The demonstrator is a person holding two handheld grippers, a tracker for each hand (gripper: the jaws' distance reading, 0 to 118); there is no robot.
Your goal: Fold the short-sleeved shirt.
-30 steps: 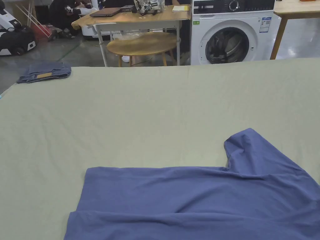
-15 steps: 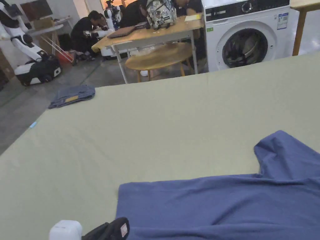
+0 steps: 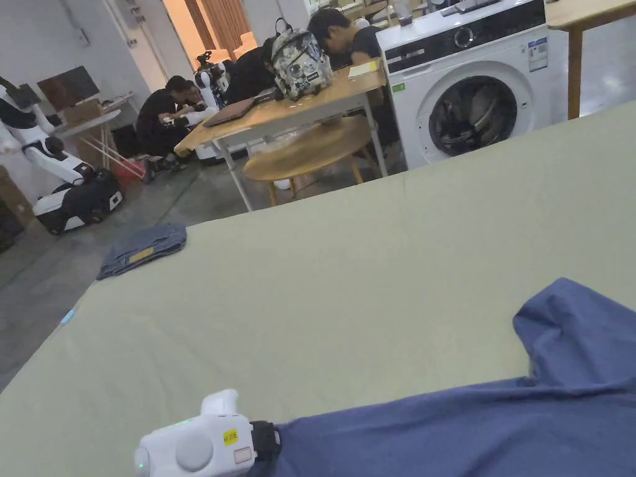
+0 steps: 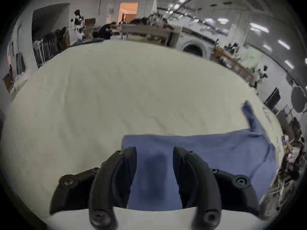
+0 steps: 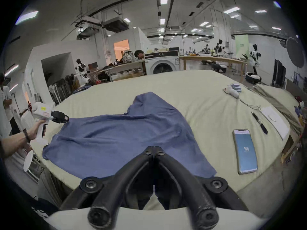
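A blue short-sleeved shirt (image 3: 497,422) lies spread flat on the pale green table cover (image 3: 341,279), one sleeve (image 3: 571,329) pointing to the far side. My left gripper (image 3: 272,440) sits at the shirt's left corner. In the left gripper view its jaws (image 4: 154,152) stand open with the shirt's corner (image 4: 149,167) lying between them. In the right gripper view the shirt (image 5: 126,134) lies ahead, and my right gripper (image 5: 153,149) is shut above its near edge, with no cloth seen between the jaws. A hand holds the left gripper (image 5: 64,118) at the far-left corner.
A phone (image 5: 245,150), a pen (image 5: 259,122), a sheet of paper (image 5: 274,119) and a white device with a cable (image 5: 232,92) lie on the table's right side. Folded jeans (image 3: 143,248) rest at the far-left corner. Beyond stand a washing machine (image 3: 472,99), wooden tables and seated people.
The head camera has tilted and turned left. My left gripper has come up into the head view from the bottom left and now reaches the shirt's left corner.
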